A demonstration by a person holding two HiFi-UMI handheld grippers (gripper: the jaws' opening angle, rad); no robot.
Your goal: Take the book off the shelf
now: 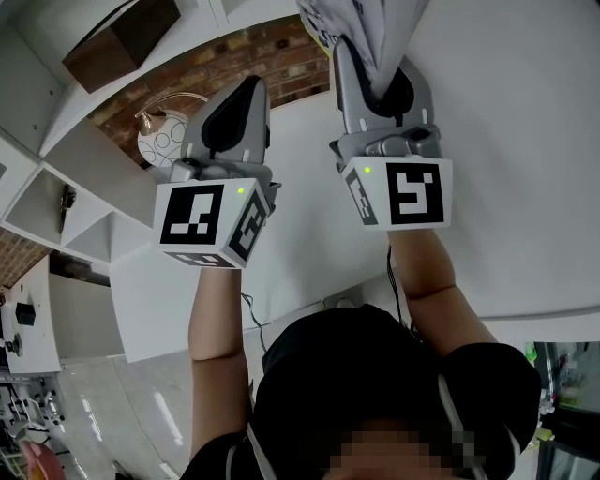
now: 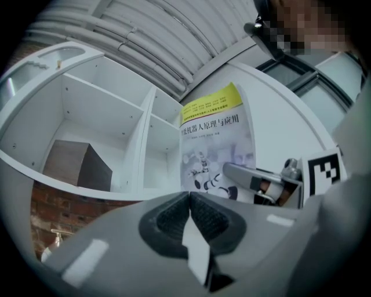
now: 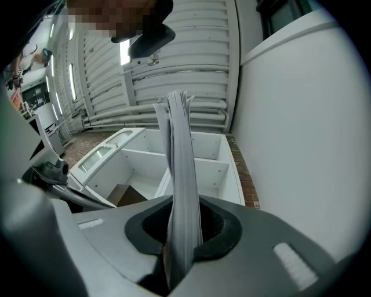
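The book, white-covered with a yellow top band and a robot picture, is clear of the white shelf. My right gripper is shut on its lower edge. In the right gripper view the book stands edge-on between the pads, with the right gripper closed round its pages. My left gripper is raised beside it on the left, apart from the book. Its pads meet with nothing between them, so the left gripper is shut and empty.
A dark brown box sits in a shelf compartment. Other compartments look bare. A brick wall lies behind the shelf, with a round white object in front of it. A large white panel fills the right.
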